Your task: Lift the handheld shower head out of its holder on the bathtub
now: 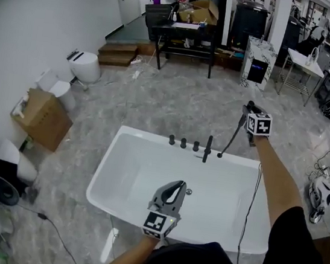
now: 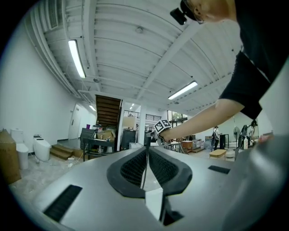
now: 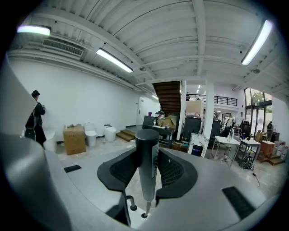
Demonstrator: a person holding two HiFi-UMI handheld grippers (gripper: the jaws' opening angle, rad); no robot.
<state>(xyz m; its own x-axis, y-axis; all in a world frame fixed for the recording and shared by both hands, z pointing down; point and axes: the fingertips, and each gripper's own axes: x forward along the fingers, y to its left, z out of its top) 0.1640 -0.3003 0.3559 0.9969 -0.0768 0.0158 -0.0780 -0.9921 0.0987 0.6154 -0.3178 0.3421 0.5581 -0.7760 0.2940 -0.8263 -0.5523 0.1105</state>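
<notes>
L gripper [image 1: 179,186] nearest, jaws pinched together w/ nothing between, over bathtub [image 1: 113,151]. Farther out, R gripper [image 1: 246,112] clamps shower head [image 1: 232,139] (dark, stick-like) above far rim, lower end just beside faucet [image 1: 207,148].

The taps [image 1: 183,142] stand in a row on the far rim of the bathtub [image 1: 140,180]; a cardboard box [image 1: 42,118] sits left of it, a toilet [image 1: 86,65] beyond.
</notes>
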